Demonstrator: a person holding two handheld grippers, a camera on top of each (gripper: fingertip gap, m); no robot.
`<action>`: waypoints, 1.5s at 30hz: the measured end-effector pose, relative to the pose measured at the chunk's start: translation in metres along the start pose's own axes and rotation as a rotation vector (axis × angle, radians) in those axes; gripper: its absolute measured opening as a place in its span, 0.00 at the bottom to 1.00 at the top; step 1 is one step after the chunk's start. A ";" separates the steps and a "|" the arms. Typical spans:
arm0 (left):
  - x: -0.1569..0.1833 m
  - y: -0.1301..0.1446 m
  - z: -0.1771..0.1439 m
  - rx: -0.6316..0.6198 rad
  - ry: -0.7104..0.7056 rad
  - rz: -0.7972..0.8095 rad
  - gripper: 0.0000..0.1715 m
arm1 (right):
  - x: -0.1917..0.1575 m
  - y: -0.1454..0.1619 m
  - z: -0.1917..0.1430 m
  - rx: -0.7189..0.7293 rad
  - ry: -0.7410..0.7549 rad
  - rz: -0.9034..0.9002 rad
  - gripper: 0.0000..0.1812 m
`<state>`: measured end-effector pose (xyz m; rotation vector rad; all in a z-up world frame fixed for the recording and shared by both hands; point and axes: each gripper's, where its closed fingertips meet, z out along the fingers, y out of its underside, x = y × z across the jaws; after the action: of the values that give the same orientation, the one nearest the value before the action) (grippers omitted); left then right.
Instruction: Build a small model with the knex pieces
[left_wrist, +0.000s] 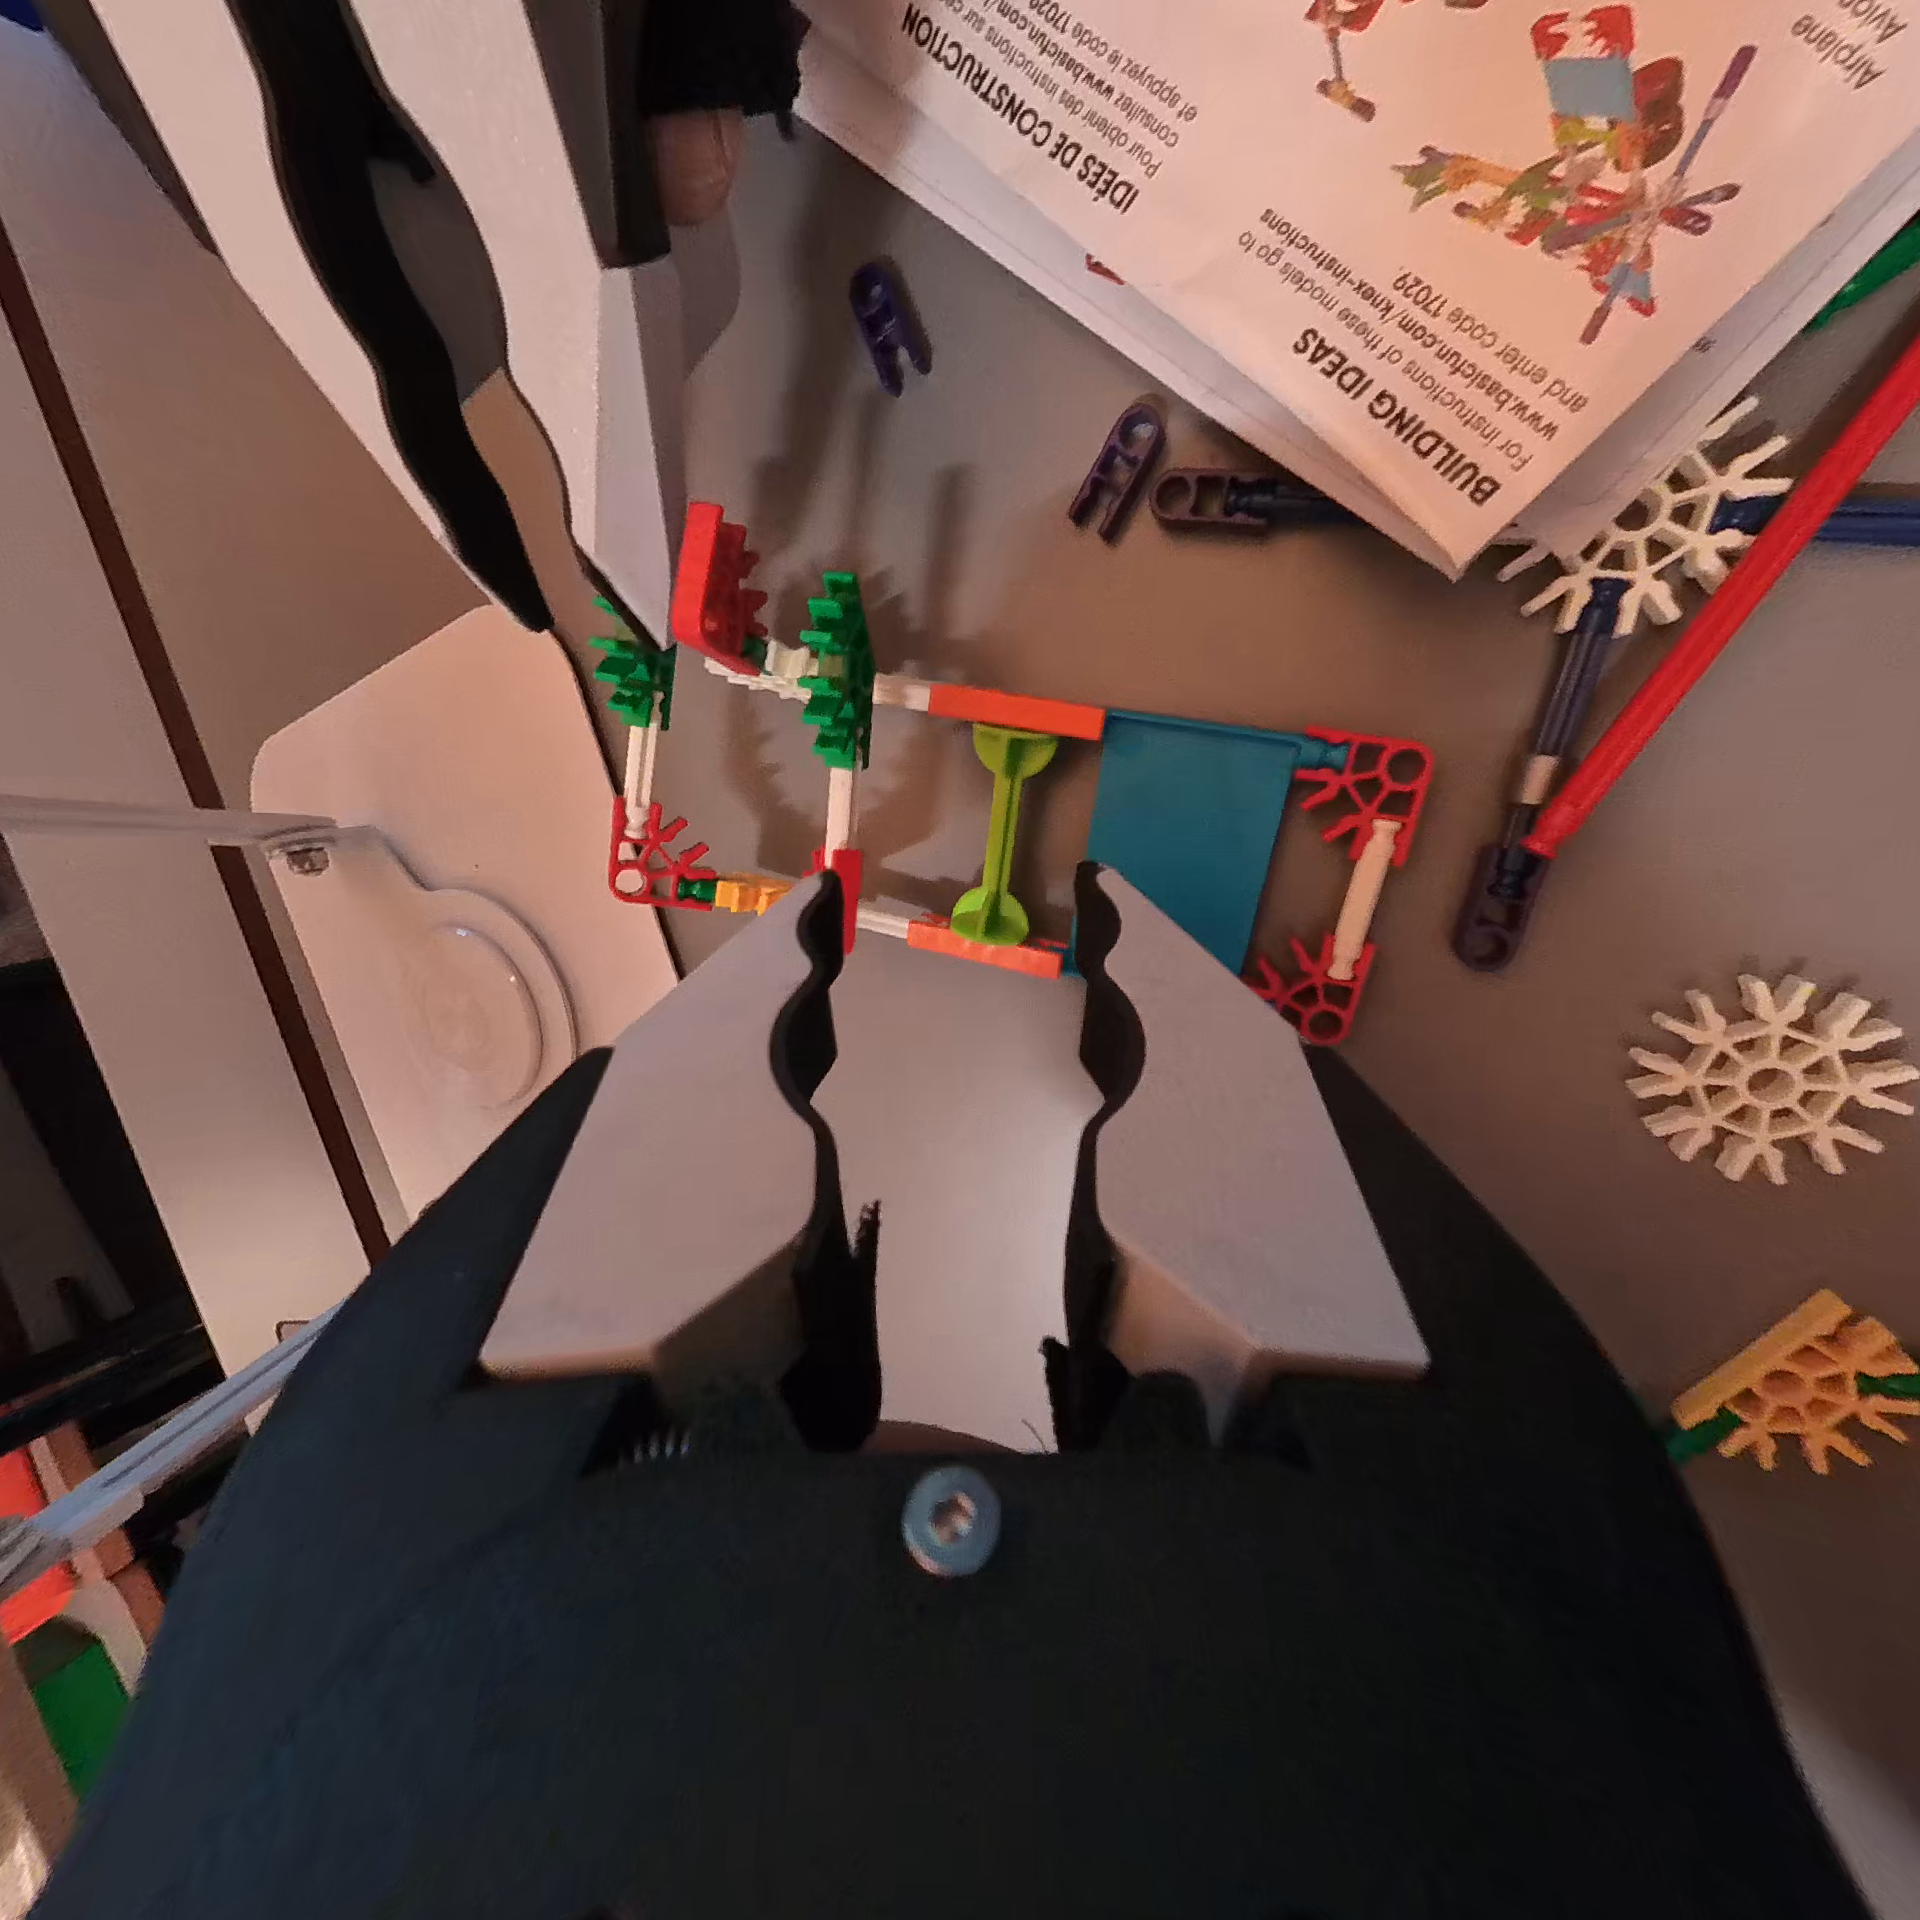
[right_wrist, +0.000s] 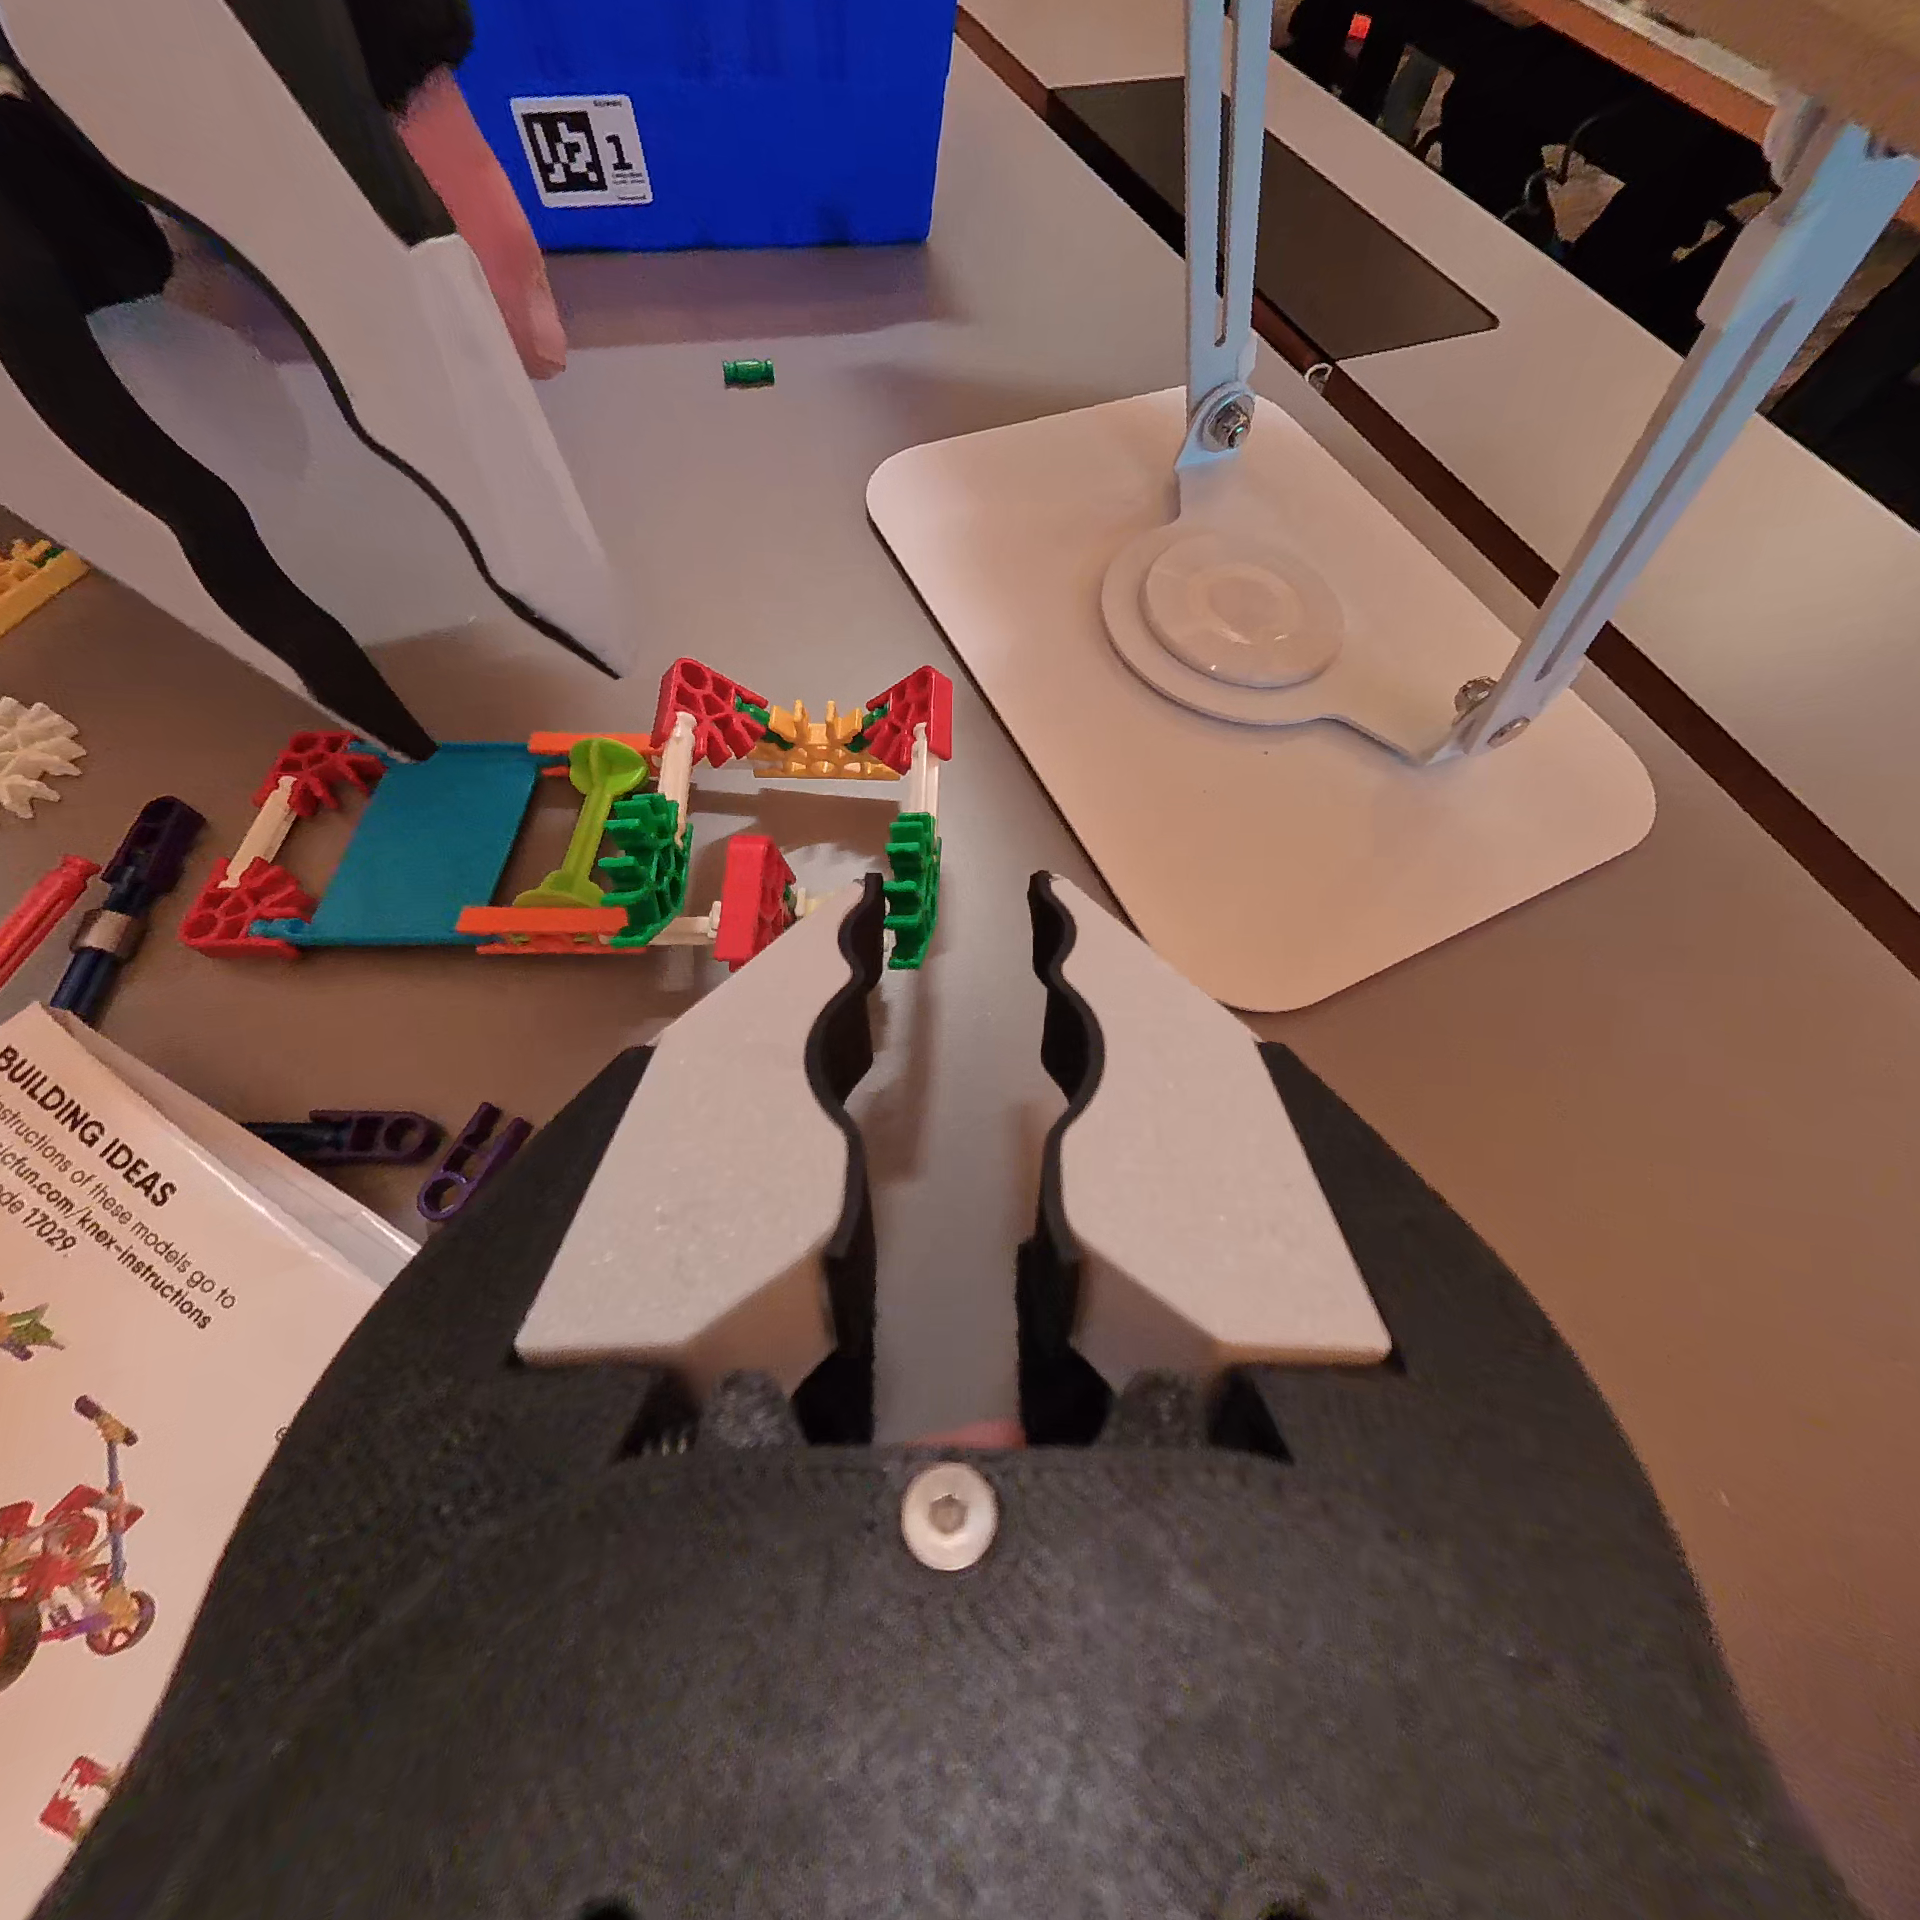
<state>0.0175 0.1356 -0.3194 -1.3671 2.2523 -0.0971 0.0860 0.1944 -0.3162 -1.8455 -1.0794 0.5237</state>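
The left gripper (left_wrist: 951, 899) hangs over the near edge of the toy frame (left_wrist: 997, 821), a flat build of red, green, orange and white construction pieces lying on the grey worktop (left_wrist: 1195, 623); its jaws stand apart with nothing between them, one tip at the frame's red corner piece, the other over the edge of the frame's teal panel (left_wrist: 1195, 821), though contact cannot be told. A lime-green spool rod (left_wrist: 997, 831) crosses the frame just beside that panel. The right gripper (right_wrist: 951, 904) is at the frame's opposite end, jaws likewise apart and holding nothing, one tip just beside a green toothed connector (right_wrist: 912, 894); whether it touches is unclear. Beyond the frame from the left gripper lies an instruction booklet (left_wrist: 1403, 208), printed with headings, small text and pictures of models; purple clips (left_wrist: 1117, 468) lie between it and the frame. To the frame's panel side are white snowflake connectors (left_wrist: 1766, 1081), a red rod (left_wrist: 1714, 623) and a yellow connector (left_wrist: 1808, 1382). On the frame's other side stands a white lamp base (right_wrist: 1403, 831), and farther off a blue box (right_wrist: 727, 114) bearing a black-and-white square marker label.
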 end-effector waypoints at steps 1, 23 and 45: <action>0.001 -0.001 0.001 0.003 0.002 0.002 0.25 | 0.000 0.000 0.000 0.001 0.001 -0.002 0.14; 0.006 0.001 0.006 -0.014 0.029 0.003 0.28 | 0.005 -0.002 -0.002 0.005 0.047 -0.027 0.14; 0.012 0.032 0.023 -0.058 0.160 -0.155 0.27 | 0.008 0.002 -0.003 -0.037 0.076 -0.065 0.14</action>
<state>-0.0027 0.1453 -0.3536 -1.6160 2.2906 -0.2025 0.0930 0.1995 -0.3159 -1.8410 -1.1005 0.3952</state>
